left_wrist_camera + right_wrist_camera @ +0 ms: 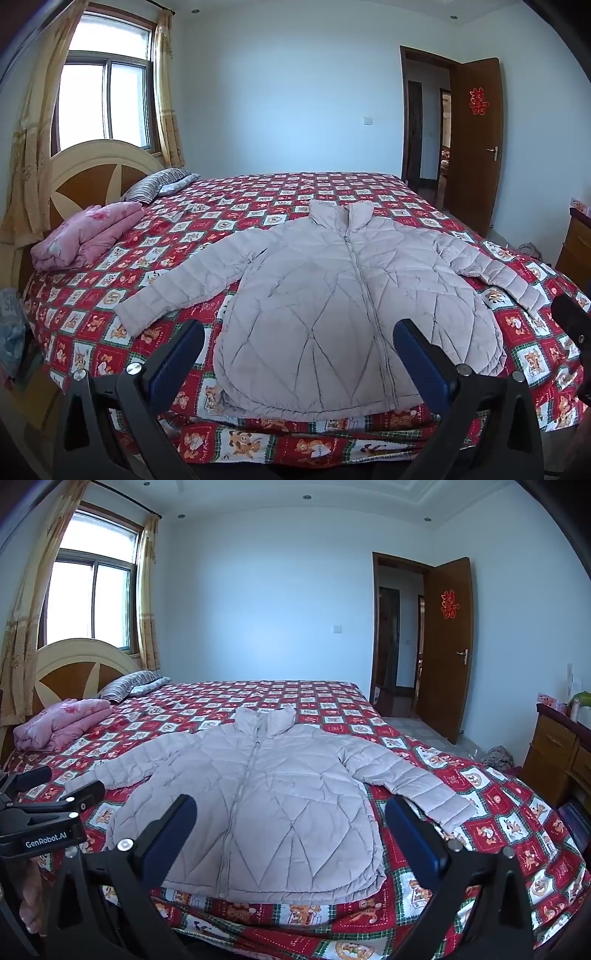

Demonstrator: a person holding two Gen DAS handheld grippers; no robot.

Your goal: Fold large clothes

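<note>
Across the near half of the bed [258, 192] lies the jacket [343, 295], a pale quilted one spread flat on its back, zipped shut, collar pointing away from me toward the far wall and both sleeves stretched out sideways. I hold my left gripper [299, 354] just short of the jacket's hem with its blue-padded jaws wide apart and nothing between them; my right gripper [291, 830] hangs the same way over the hem, jaws spread and empty, not touching the fabric. From the right wrist view I see my left gripper off to the jacket's left, beside the end of the left sleeve [107, 771]. The right sleeve [417, 790] runs out toward the bed's edge on the jacket's right. Beyond the left sleeve, up by the headboard [96, 170], sits a folded pink quilt [85, 236], well apart from the jacket, and past that a striped pillow [159, 182]. Behind the headboard stands a window [107, 96] with yellow curtains [168, 96]. To the jacket's far right an open brown door [447, 646] carries a red paper emblem [449, 604], and a wooden cabinet [554, 749] stands near the bed's right edge.
</note>
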